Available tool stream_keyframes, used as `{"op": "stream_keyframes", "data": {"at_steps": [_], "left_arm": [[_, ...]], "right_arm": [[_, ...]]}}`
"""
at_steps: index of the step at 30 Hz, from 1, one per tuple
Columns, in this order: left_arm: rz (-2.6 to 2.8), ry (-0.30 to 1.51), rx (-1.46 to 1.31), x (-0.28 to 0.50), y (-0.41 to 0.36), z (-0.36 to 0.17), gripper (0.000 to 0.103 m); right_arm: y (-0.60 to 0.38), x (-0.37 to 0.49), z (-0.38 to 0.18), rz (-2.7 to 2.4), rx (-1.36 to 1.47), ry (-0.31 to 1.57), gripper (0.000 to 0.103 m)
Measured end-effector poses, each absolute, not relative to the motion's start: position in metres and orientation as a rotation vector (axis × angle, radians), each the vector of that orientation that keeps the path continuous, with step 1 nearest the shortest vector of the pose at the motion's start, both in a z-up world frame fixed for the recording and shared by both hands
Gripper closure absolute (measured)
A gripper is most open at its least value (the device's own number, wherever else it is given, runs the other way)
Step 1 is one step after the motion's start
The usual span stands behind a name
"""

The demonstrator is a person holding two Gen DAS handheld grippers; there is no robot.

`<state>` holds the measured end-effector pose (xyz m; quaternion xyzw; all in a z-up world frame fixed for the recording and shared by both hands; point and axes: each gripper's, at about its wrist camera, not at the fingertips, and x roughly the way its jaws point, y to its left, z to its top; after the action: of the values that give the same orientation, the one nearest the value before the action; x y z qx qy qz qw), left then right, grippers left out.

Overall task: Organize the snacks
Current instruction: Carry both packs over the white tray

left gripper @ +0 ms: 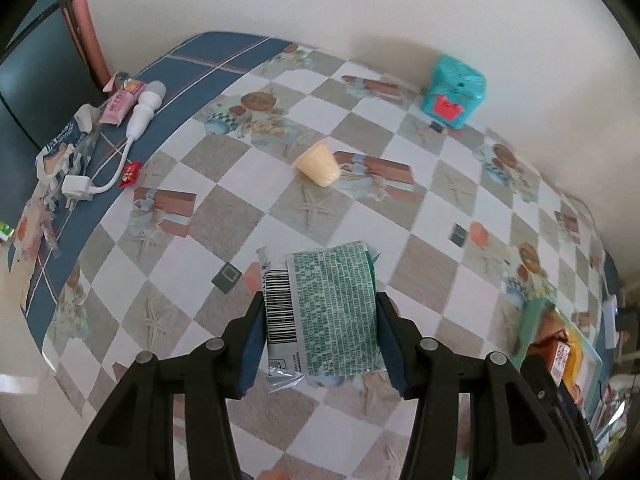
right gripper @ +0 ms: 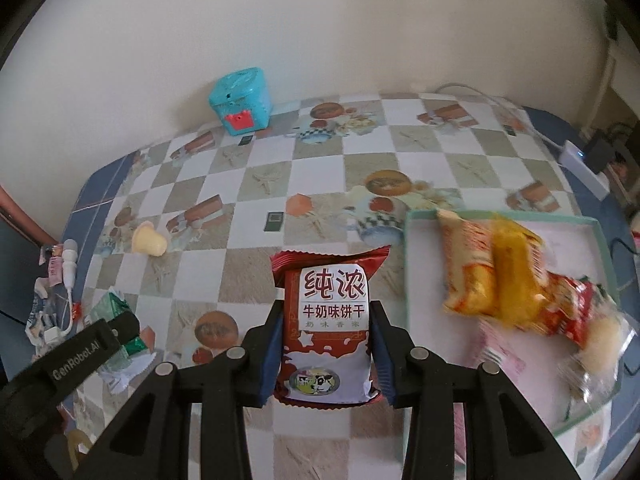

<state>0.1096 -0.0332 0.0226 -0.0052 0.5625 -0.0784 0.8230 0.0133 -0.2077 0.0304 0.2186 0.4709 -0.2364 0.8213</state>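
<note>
— So, where do we stand with the snacks?

— We have one in each claw. Our left claw is clenched on a green-printed packet, barcode side up, pinched across its width between the blue pads and lifted clear of the checkered tabletop. Our right claw is clamped on a red milk-biscuit packet, label facing us, also off the surface.

— And where do they go?

— We judge the white tray with the teal rim to be the target. It sits just to the right of the right claw, and it already holds an orange packet, a yellow one and a red one, all blurred in the right wrist view. From the left claw it shows only at the far right edge.

— So which step is this?

— We read it as the carry: both packets picked, neither yet over the tray.

— What does the next move call for?

— We should swing the right claw rightward over a bare part of the tray, lower it, then let go, keeping clear of the pile. The left claw has farther to travel and should follow without crossing the right one.

— Anything left behind?

— A cream jelly cup lies on its side ahead of the left claw, well apart from it, and a teal box stands by the wall.
</note>
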Motion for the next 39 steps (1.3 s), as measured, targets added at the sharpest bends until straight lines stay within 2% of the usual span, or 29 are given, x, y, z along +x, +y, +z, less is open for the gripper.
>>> {"op": "stream_keyframes", "data": {"at_steps": [13,21,39], "left_arm": [[-0.261,1.082,0.06,0.06,-0.06,0.06,0.05],[-0.339,1.042,0.112,0.034,-0.087,0.072,0.05],[-0.511,1.074,0.21,-0.008,-0.148,0.065,0.05]], "right_arm": [[-0.23,-0.057,0.064,-0.566,0.569,0.897,0.061],[-0.253,-0.083,0.067,-0.642,0.619,0.895,0.061],[-0.339,-0.145,0.054,-0.835,0.823,0.879,0.061]]}}
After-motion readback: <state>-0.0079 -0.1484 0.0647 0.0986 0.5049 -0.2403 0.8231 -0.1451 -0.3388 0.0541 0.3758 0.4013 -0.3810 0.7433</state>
